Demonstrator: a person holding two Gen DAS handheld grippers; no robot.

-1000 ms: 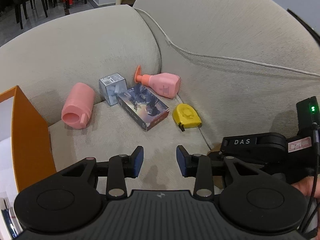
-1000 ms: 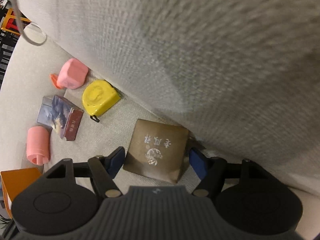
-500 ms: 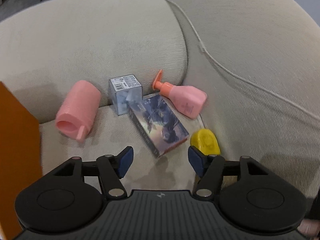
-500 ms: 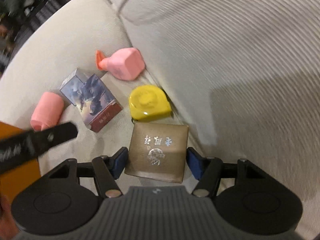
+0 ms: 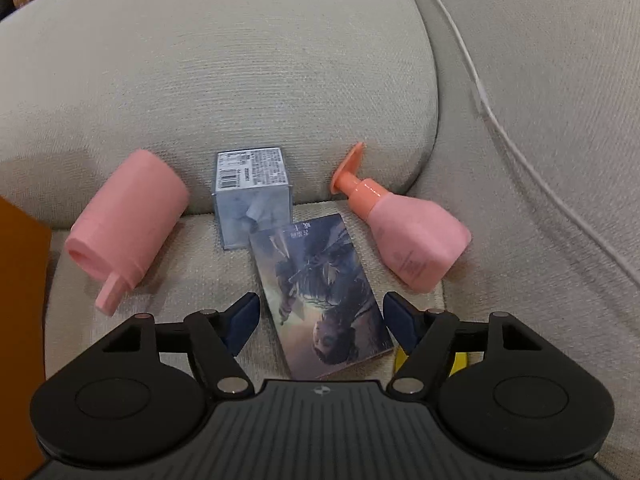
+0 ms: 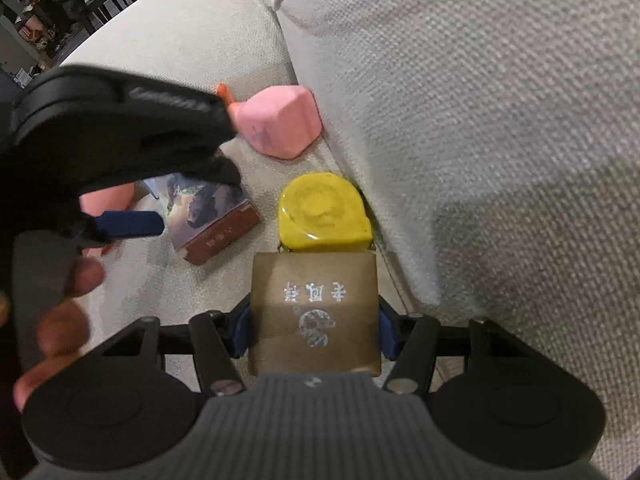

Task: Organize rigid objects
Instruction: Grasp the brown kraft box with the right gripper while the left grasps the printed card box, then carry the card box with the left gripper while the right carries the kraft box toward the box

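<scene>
The sofa (image 5: pixel 248 80) takes up nearly everything here, pale ribbed cushions with the clutter gathered on the seat near the back corner. At the far left edge stands an orange box (image 5: pixel 20 320).

Left of the pile lies a pink cup (image 5: pixel 128 220) on its side, its handle toward us. To the right, a pink pump bottle (image 5: pixel 412 236) lies with its nozzle against the back cushion. Between them sits a small grey cube box (image 5: pixel 252 200), and just in front of it a picture box (image 5: pixel 320 296) lies flat.

The left gripper (image 5: pixel 320 320) hangs over that picture box, its jaws opening, one on either side of the near end but not touching it. It looks like light, stiff cardboard with a glossy skin; I'd take it across the long edges, near the middle, so it doesn't swing.

Nearer the right armrest, the right gripper (image 6: pixel 314 330) has a brown box (image 6: pixel 316 308) between its jaws, which are closing, pads at both side walls. That one seems rigid and light too, though hard squeezing might dent it.

Smallest, a yellow tape measure (image 6: pixel 324 212) sits touching the brown box's far edge.
</scene>
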